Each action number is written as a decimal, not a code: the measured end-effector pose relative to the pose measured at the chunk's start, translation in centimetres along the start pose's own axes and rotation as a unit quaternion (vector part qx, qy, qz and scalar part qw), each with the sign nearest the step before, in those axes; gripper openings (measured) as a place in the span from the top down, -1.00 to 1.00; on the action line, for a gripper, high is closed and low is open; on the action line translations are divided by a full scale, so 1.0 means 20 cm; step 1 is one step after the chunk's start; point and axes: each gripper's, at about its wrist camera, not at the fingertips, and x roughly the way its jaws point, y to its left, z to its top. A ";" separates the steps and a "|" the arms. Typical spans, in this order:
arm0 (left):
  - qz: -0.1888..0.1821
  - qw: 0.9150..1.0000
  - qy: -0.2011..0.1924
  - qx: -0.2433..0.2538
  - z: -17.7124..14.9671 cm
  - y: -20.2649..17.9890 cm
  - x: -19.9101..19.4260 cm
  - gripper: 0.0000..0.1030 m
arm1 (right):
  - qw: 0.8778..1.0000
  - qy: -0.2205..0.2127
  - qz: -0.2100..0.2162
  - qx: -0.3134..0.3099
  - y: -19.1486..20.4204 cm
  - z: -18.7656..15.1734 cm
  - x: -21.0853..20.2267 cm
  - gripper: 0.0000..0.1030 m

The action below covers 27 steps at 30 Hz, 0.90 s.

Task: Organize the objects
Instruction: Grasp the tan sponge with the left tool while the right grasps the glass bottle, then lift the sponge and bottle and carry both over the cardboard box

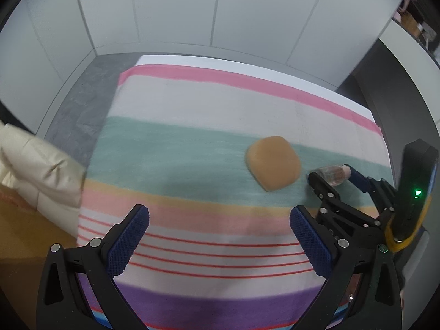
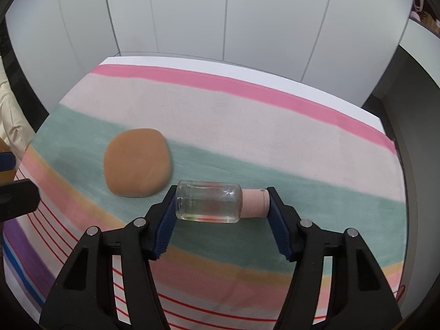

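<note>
A small clear glass bottle (image 2: pixel 209 202) with a pink cap lies sideways between my right gripper's (image 2: pixel 220 203) blue pads, base against the left pad and cap against the right; whether it rests on the cloth I cannot tell. A brown rounded sponge (image 2: pixel 137 162) lies flat on the striped cloth, just left of the bottle. In the left wrist view my left gripper (image 1: pixel 219 225) is open and empty over the cloth, nearer than the sponge (image 1: pixel 273 162). The right gripper (image 1: pixel 330 176) with the bottle (image 1: pixel 332 175) is at that view's right.
The striped cloth (image 2: pixel 247 115) covers a table that ends at a white panelled wall behind. A cream padded cushion (image 1: pixel 35 170) and grey floor lie to the left. A dark cabinet edge stands at the right.
</note>
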 end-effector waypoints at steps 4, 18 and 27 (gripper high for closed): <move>-0.014 0.999 0.011 0.035 0.03 -0.11 0.11 -1.00 | 1.000 -0.005 -0.001 0.029 -0.10 -0.02 -0.06 -0.24; -0.020 0.998 -0.008 0.064 0.17 -0.34 0.33 -0.21 | 0.996 -0.009 -0.006 0.087 -0.36 -0.06 -0.15 -0.24; 0.015 0.997 -0.022 0.069 0.19 -0.36 0.22 -0.21 | 0.995 -0.006 -0.005 0.099 -0.37 -0.04 -0.18 -0.24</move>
